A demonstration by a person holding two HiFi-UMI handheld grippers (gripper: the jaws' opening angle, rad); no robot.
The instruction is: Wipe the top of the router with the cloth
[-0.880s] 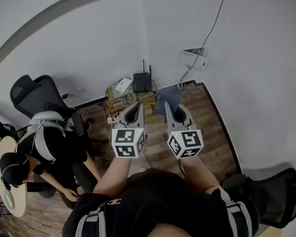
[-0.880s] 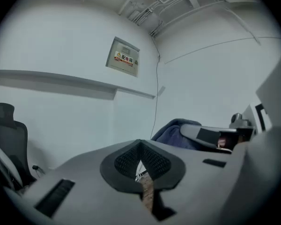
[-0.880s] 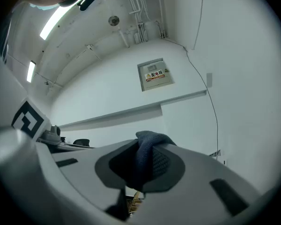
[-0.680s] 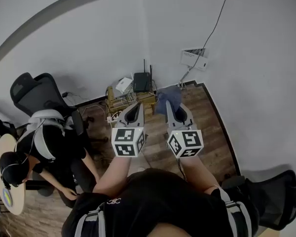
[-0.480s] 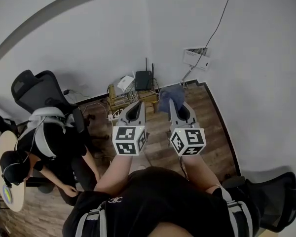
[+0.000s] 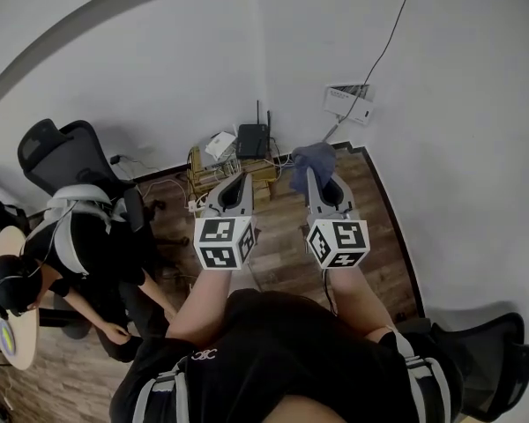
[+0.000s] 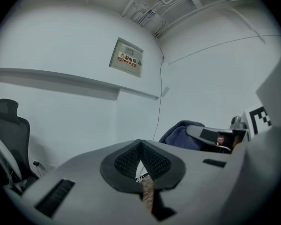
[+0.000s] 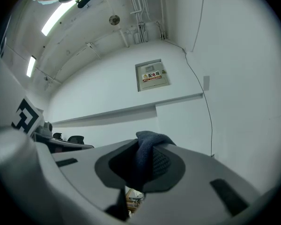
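Observation:
The black router [image 6: 253, 139] with upright antennas stands on a low wooden stand [image 6: 213, 177] in the room's corner, far below and ahead of both grippers. My right gripper [image 6: 310, 171] is shut on a dark blue cloth [image 6: 313, 156], which bunches out past its tips; in the right gripper view the cloth [image 8: 147, 150] fills the space between the pads of the right gripper [image 8: 143, 146]. My left gripper [image 6: 239, 177] is held level beside it, shut and empty. In the left gripper view the left gripper [image 7: 140, 146] has its pads together, and the cloth [image 7: 181, 135] shows at right.
A white box [image 6: 219, 144] lies beside the router, with cables [image 6: 172, 188] on the wood floor. A seated person [image 6: 75, 245] and a black office chair [image 6: 53, 159] are at left. A wall box [image 6: 347, 104] hangs at right. Another chair [image 6: 480, 359] stands at the lower right.
Both grippers have moved slightly forward and apart, and the cloth now sits a little higher in the view, nearer the wall corner. The seated person has shifted slightly.

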